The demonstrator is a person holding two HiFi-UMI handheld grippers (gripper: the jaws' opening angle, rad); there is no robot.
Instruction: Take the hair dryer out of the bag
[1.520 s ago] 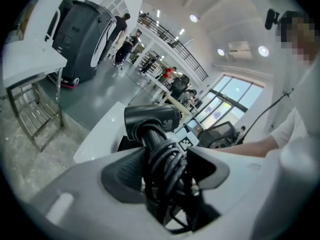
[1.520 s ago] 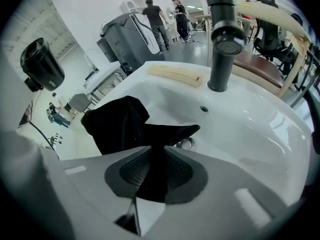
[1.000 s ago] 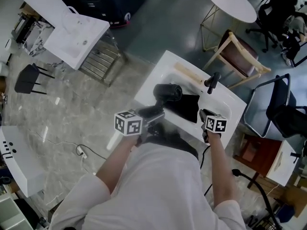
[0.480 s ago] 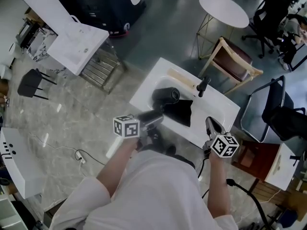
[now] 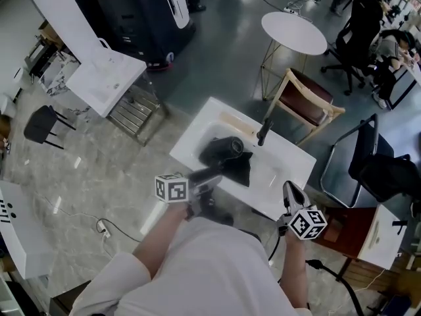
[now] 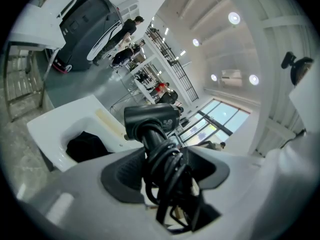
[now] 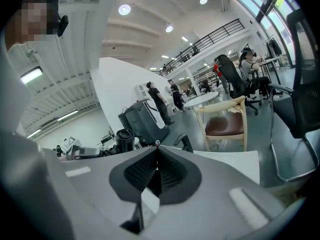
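the black hair dryer [image 6: 152,121] looks free of the soft black fabric bag [image 6: 87,146], which lies slumped in the white washbasin [image 6: 47,129] below it, so the job now is to carry it away cleanly. the clamp wants to be firm: the left gripper [image 6: 167,170] has its fingers closed on the dryer's handle through the loops of black cord [image 6: 170,184] wound round it, and such a bundle can likely roll or slip under the pads. it is best to lift clear of the basin rim before swinging sideways, and to watch that no loose loop drags the bag along. the right gripper [image 7: 157,159], fingers pressed together on nothing, could pin the bag if it follows. the left arm reaches forward from the body, its gripper tipped a little below level, the dryer's barrel out ahead over the basin. the right arm is held off the basin's near right corner, well apart from the bag.
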